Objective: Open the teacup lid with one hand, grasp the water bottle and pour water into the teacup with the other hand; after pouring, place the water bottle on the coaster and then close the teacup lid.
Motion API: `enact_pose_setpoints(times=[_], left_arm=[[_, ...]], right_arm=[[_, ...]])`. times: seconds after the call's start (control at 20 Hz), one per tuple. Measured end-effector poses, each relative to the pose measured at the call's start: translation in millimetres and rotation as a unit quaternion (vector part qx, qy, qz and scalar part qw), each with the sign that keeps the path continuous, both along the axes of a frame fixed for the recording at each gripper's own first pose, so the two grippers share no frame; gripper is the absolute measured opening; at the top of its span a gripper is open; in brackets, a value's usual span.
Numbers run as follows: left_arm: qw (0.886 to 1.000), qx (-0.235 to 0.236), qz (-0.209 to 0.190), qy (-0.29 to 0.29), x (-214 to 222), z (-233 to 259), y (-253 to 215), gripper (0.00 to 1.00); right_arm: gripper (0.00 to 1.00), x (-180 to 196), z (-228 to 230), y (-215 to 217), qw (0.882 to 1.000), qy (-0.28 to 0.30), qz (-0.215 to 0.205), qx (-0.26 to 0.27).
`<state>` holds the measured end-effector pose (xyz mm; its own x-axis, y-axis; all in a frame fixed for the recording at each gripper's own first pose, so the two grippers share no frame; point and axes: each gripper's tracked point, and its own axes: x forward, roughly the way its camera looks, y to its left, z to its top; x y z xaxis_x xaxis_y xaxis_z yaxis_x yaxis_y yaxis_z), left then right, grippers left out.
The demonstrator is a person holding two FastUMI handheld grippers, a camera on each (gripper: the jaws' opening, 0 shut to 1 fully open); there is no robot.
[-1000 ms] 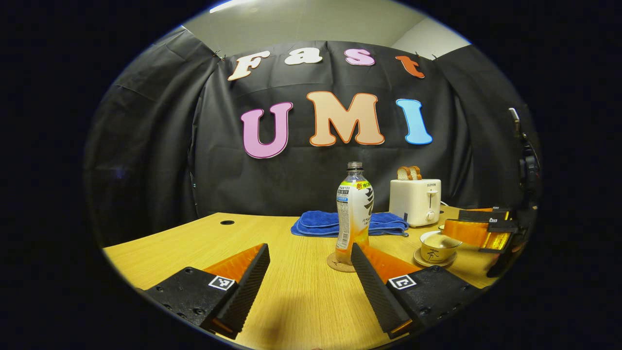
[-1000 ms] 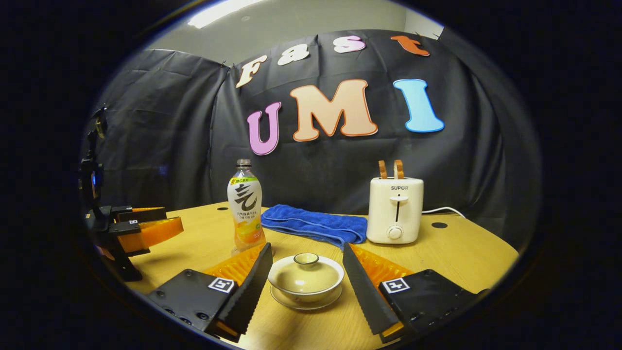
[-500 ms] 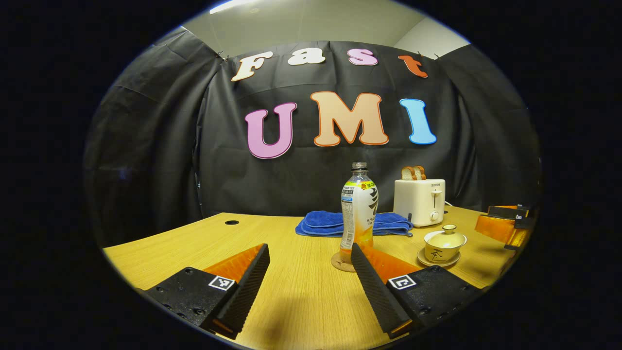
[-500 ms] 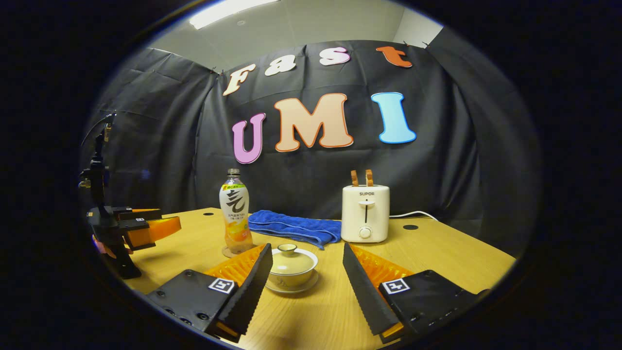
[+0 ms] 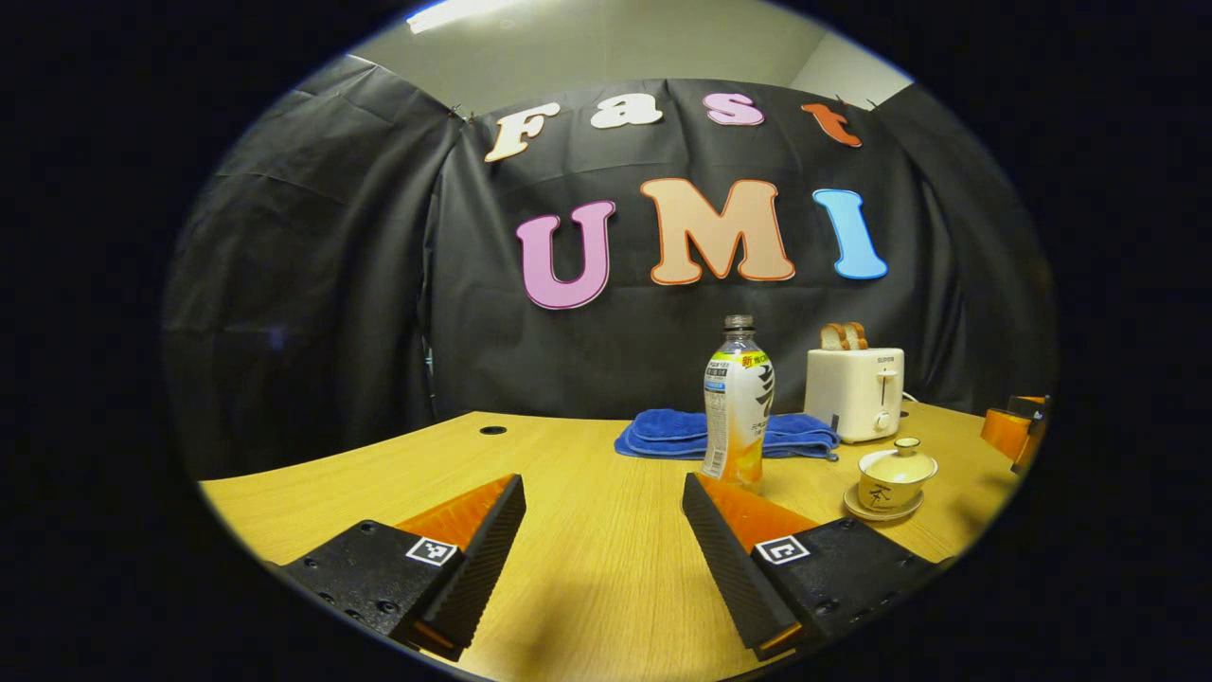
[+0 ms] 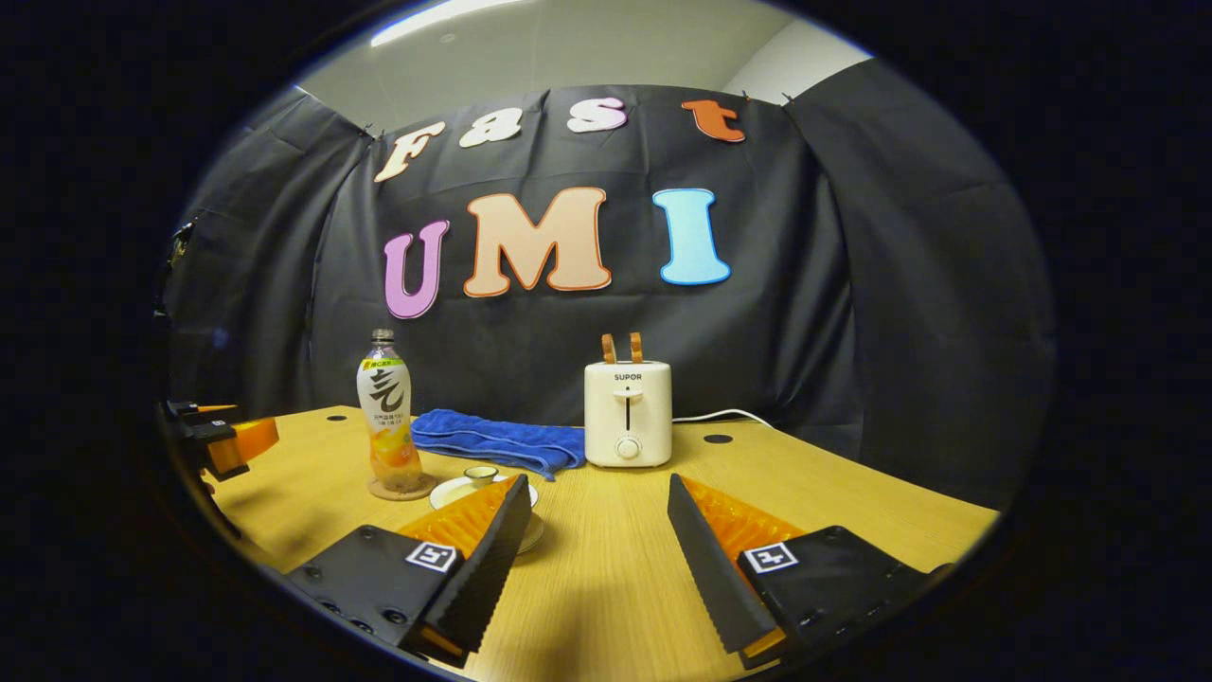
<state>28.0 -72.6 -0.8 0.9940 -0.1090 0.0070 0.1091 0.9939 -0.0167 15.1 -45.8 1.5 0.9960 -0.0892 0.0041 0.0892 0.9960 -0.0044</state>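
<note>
The teacup (image 5: 894, 476) sits on its saucer (image 5: 881, 514) toward the right of the wooden table (image 5: 587, 530) in the left gripper view, its lid (image 5: 900, 462) seated on top with the small knob upright; in the right gripper view the same lid (image 6: 473, 486) shows just behind the right gripper's left finger, which covers most of the cup. The water bottle (image 5: 738, 403) stands upright just to the left of the teacup in the left gripper view, with orange liquid low in it; in the right gripper view the water bottle (image 6: 386, 414) rests on a round coaster (image 6: 401, 490), near the cup but apart from it. Behind them lies a folded blue towel (image 6: 500, 440), and beside that a white toaster (image 6: 628, 414) with two slices of bread (image 6: 622, 348) standing in its slots; a white cord (image 6: 729, 414) runs from it along the table.

The left gripper (image 5: 604, 526) hovers over bare table with its jaws spread wide and nothing between them; the right gripper (image 6: 598, 530) is likewise released, its fingers well apart and gripping nothing. The left gripper (image 6: 222, 440) also appears far off at the left edge of the right gripper view, and the right gripper (image 5: 1015, 431) at the right edge of the left gripper view.
</note>
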Motion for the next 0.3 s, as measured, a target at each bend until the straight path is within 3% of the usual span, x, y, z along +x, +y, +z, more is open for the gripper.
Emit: enact_pose_setpoints(times=[0.2, 0.3], left_arm=[[1.0, -0.001, -0.002, 0.0, 0.2, -0.9, -2.3, 0.98], [1.0, 0.0, -0.002, 0.0, 0.4, -0.8, -2.1, 0.98]], right_arm=[[0.9, 0.4, 0.2, 0.0, 1.0, -0.001, 0.0, 0.0], [0.96, 0.5, -0.1, -0.1, 1.0, -0.001, 0.0, 0.0]])
